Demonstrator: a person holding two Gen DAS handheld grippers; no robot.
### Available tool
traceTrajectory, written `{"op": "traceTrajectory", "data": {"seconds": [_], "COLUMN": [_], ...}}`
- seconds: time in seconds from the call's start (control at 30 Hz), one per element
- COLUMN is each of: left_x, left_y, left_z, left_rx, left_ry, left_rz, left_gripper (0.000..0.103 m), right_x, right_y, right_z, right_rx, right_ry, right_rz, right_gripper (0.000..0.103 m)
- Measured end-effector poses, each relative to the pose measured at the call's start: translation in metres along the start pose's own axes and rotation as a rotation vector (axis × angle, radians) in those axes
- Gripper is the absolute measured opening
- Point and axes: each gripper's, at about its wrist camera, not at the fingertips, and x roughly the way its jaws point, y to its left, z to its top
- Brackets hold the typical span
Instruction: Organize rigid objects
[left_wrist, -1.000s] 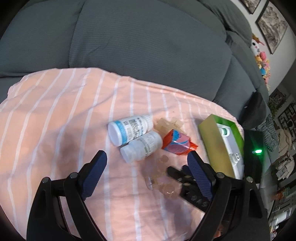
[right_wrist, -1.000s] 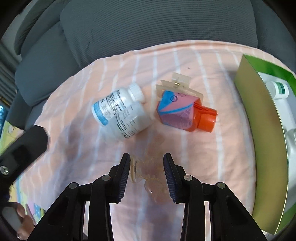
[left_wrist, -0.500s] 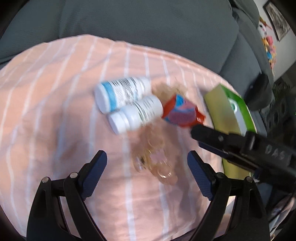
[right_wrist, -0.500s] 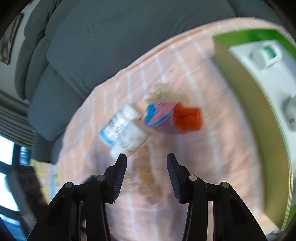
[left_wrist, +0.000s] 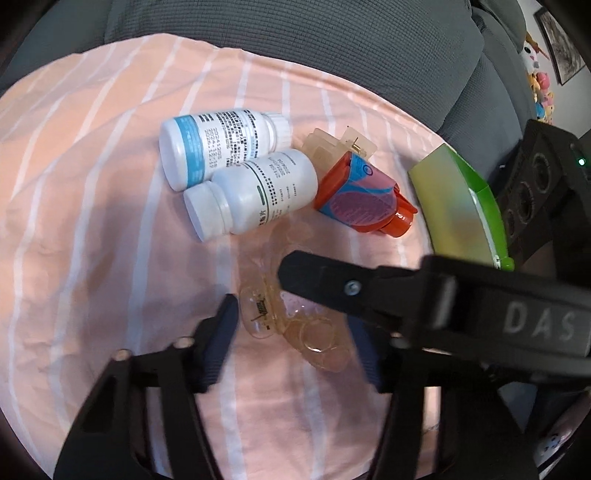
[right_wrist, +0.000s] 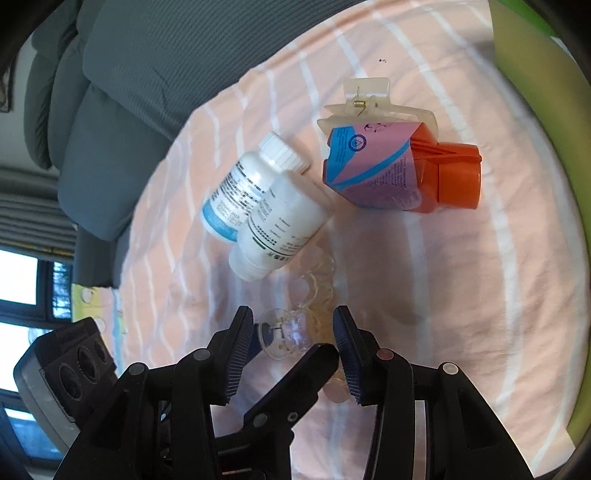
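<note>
A clear amber hair claw clip (left_wrist: 295, 321) lies on the pink striped cloth (left_wrist: 92, 221). My left gripper (left_wrist: 295, 343) is open with its fingers on either side of the clip. My right gripper (right_wrist: 293, 339) is open around the same clip (right_wrist: 284, 332); one right finger (left_wrist: 332, 277) crosses above it in the left wrist view. Two white pill bottles (left_wrist: 221, 147) (left_wrist: 255, 192) lie side by side beyond. An orange bottle with a pink and blue label (left_wrist: 365, 199) lies to their right, on a beige claw clip (right_wrist: 369, 96).
A green open box (left_wrist: 458, 206) stands at the right edge of the cloth (right_wrist: 524, 74). Grey sofa cushions (left_wrist: 295, 37) rise behind the cloth. A black device (left_wrist: 535, 184) sits beyond the box.
Both grippers moved down and in over the clear clip. The left gripper's fingers narrowed around it. The right gripper, which had swung away, returned over the clip.
</note>
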Motion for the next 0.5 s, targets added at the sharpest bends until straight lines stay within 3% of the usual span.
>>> {"op": "traceTrajectory", "data": {"seconds": [0.1,0.27,0.5], "left_x": [0.002,0.004,-0.008], "left_y": [-0.001,0.002,-0.013], "left_z": [0.002,0.006,0.009], "left_rx": [-0.009,-0.031,0.038], "left_ry": [-0.001,0.003,-0.047], "left_rz": [-0.005,0.003,0.041], "left_gripper": [0.04,0.039,0.038], "right_x": [0.004,0.012,0.002], "right_y": [-0.001,0.002,0.011], "right_z": [-0.001,0.001,-0.006], "right_rx": [-0.003,-0.015,-0.05], "right_ry": [0.028,0.047,-0.012], "right_rz": [-0.002,-0.019,-0.038], "right_gripper": [0.047,0.047,0.047]}}
